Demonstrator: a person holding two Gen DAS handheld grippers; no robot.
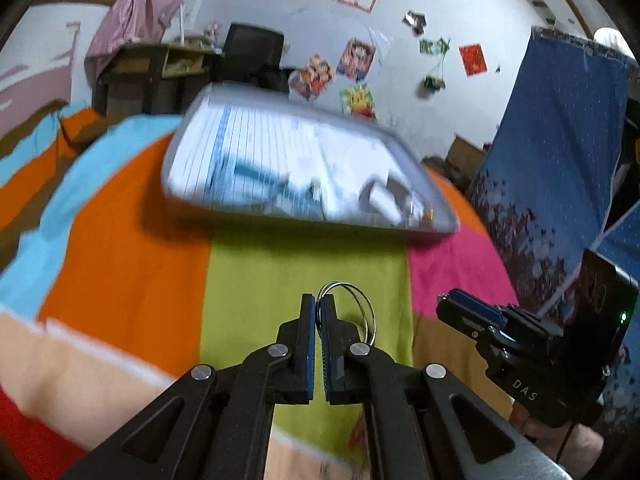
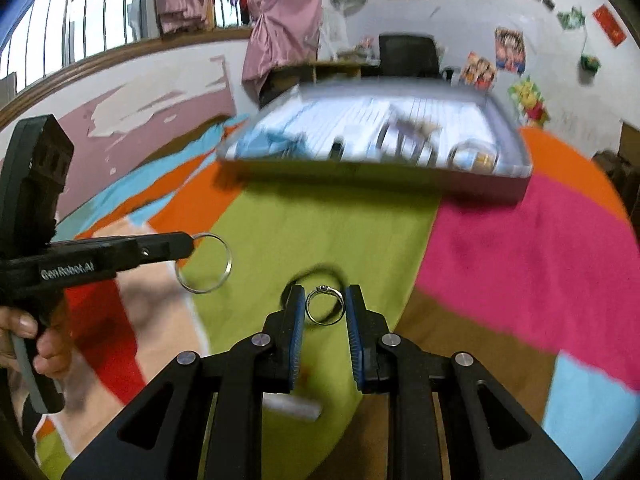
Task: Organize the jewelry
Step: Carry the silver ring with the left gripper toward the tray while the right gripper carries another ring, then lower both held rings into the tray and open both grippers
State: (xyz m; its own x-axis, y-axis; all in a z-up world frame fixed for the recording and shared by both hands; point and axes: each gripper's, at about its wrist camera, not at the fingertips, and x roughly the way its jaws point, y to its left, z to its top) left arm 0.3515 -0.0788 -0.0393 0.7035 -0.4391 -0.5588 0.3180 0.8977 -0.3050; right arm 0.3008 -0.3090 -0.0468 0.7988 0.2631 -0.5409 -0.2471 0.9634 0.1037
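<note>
The left gripper [image 1: 319, 302] is clamped on a thin silver bangle [image 1: 362, 312]. At lower centre, the right gripper [image 2: 323, 305] pinches a small silver ring [image 2: 325, 305] bearing a tiny setting on top.

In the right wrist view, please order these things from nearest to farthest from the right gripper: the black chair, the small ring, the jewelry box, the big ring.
1. small ring, held between the right gripper jaws.
2. big ring, to the left, in the left gripper.
3. jewelry box, ahead on the cloth.
4. black chair, by the far wall.
</note>
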